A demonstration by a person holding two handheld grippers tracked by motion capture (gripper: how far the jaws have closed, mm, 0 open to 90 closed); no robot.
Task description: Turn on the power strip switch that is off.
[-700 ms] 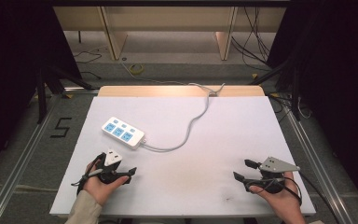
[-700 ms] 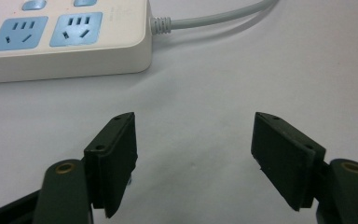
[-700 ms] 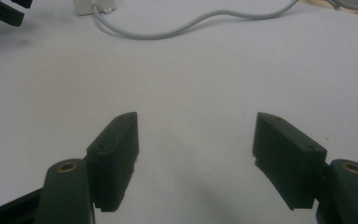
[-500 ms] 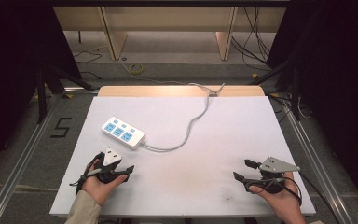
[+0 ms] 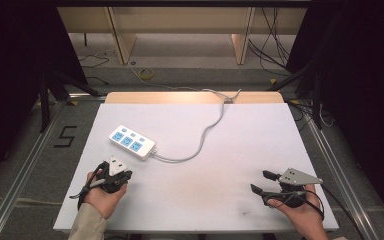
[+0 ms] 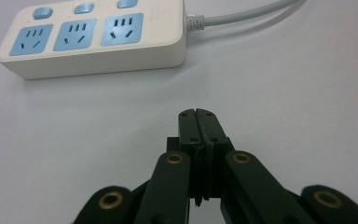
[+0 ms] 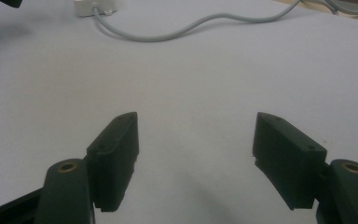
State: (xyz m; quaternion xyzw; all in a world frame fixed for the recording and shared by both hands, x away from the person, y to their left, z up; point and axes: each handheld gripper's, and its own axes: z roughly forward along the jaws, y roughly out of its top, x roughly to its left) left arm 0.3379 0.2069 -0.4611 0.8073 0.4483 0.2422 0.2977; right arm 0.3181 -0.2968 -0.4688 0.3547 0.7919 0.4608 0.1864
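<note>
A white power strip with three blue sockets lies on the left half of the white table; its grey cord curls to the back edge. My left gripper sits just in front of the strip, held in a hand at the table's front left. In the left gripper view the jaws are pressed together with nothing between them, pointing at the power strip. My right gripper rests at the front right, jaws wide apart over bare table, with the cord far ahead.
Metal frame rails run along both sides of the table. A floor marking "5" lies to the left. Wooden furniture legs and loose cables stand beyond the back edge. Dark curtains flank the space.
</note>
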